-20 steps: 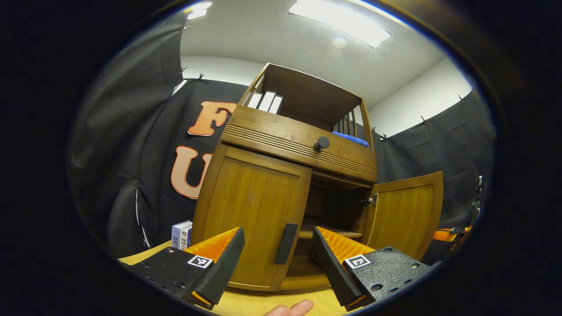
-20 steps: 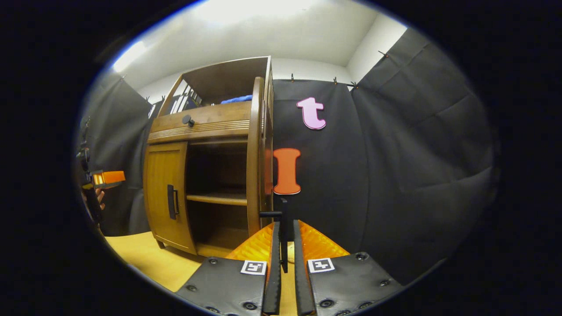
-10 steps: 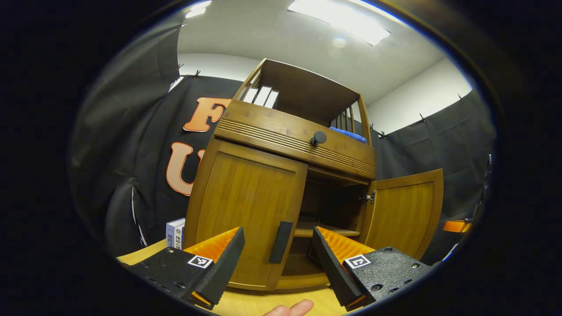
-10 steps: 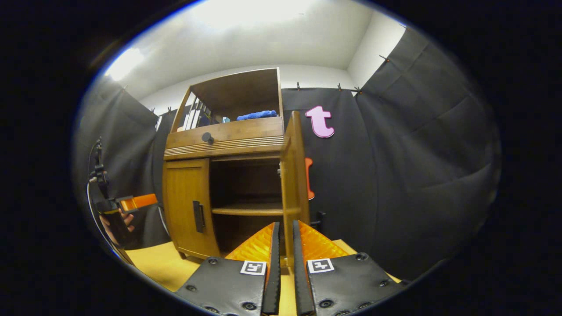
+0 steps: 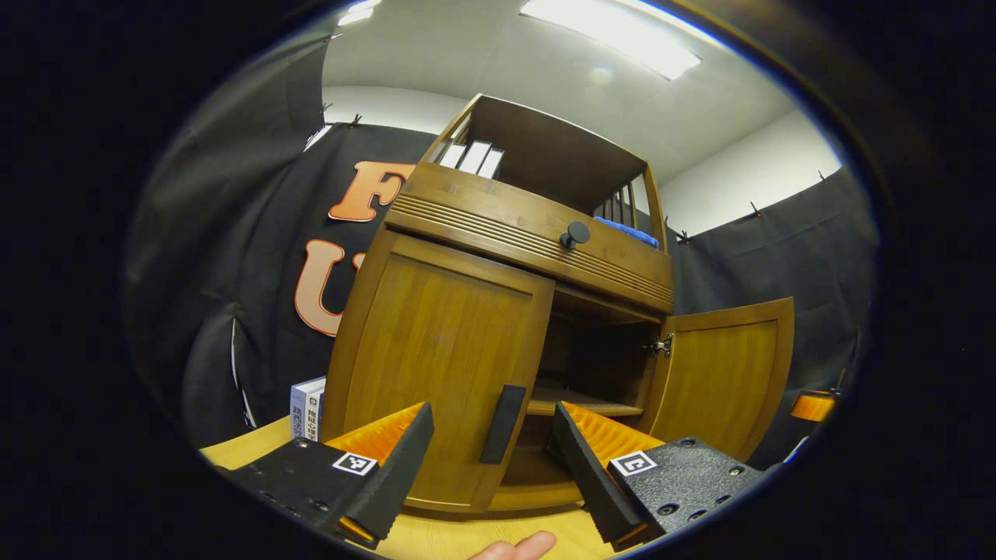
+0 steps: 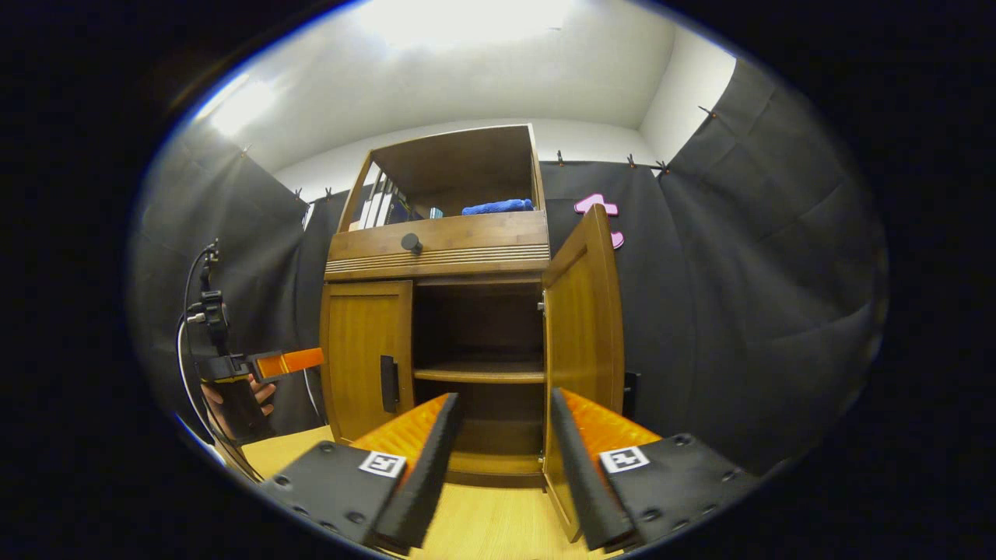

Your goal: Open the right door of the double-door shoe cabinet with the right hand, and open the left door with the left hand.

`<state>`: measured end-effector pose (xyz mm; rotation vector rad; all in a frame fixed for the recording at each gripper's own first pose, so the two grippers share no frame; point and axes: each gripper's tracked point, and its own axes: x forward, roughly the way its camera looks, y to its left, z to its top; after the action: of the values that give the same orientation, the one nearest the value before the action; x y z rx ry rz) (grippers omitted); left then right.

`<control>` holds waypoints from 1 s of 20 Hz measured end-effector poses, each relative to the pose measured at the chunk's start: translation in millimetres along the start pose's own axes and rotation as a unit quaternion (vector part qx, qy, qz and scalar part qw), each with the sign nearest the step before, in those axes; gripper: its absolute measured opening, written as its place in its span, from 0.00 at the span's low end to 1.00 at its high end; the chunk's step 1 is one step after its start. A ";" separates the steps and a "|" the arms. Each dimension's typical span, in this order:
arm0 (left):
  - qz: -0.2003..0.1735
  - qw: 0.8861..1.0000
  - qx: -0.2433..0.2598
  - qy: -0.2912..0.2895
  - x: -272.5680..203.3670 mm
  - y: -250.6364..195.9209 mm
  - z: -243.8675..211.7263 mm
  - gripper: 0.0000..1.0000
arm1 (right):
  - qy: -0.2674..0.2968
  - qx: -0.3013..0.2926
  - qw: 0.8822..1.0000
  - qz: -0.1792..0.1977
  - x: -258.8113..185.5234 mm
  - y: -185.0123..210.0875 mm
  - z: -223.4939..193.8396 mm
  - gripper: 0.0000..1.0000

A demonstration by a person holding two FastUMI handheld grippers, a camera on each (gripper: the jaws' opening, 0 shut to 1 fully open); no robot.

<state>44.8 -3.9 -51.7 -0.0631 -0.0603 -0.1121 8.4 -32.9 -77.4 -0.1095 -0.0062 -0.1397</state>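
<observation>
In the right gripper view we see our right gripper (image 6: 498,459) with its fingers spread wide, holding nothing, in front of the shoe cabinet (image 6: 436,233). The right door (image 6: 583,342) stands swung out; the left door (image 6: 364,350) is closed. Our left gripper (image 6: 288,362) hovers beside it.

Bright, even light falls from a ceiling panel (image 5: 611,35) in the left gripper view; in the right gripper view the ceiling glare (image 6: 467,15) washes out to white. The cabinet (image 6: 436,241) is sharp and warmly lit, its open inside (image 6: 475,327) deep in shadow. Straight edges bow strongly toward the rims. The black cloth wall (image 6: 762,272) stays dim.
</observation>
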 end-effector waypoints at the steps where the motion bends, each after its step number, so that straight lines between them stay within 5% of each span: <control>1: 0.001 1.000 -0.001 0.005 3.4 1.7 -3.7 0.94 | 0.001 -0.004 1.000 -0.003 5.3 2.3 -2.7 0.85; 2: 0.002 1.000 -0.001 0.012 7.7 3.0 -7.8 0.94 | 0.001 -0.007 1.000 -0.003 -1.7 5.8 -1.4 0.99; 12: -0.054 0.994 0.085 0.048 83.8 -33.5 -47.7 0.94 | -0.001 0.003 1.000 -0.021 -10.8 -2.5 1.2 1.00; 14: -0.041 0.993 0.094 0.053 103.2 -35.6 -60.0 0.90 | 0.002 0.002 1.000 -0.029 -13.1 -7.5 -0.3 0.94; 20: 0.012 0.992 0.111 0.056 156.3 -18.4 -84.1 0.89 | 0.014 -0.001 1.000 -0.024 -19.3 -9.0 -4.8 0.97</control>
<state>202.6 -44.9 -124.5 0.1638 0.0396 -0.0834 -11.9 -39.6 -81.5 -0.1102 0.0192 -0.1884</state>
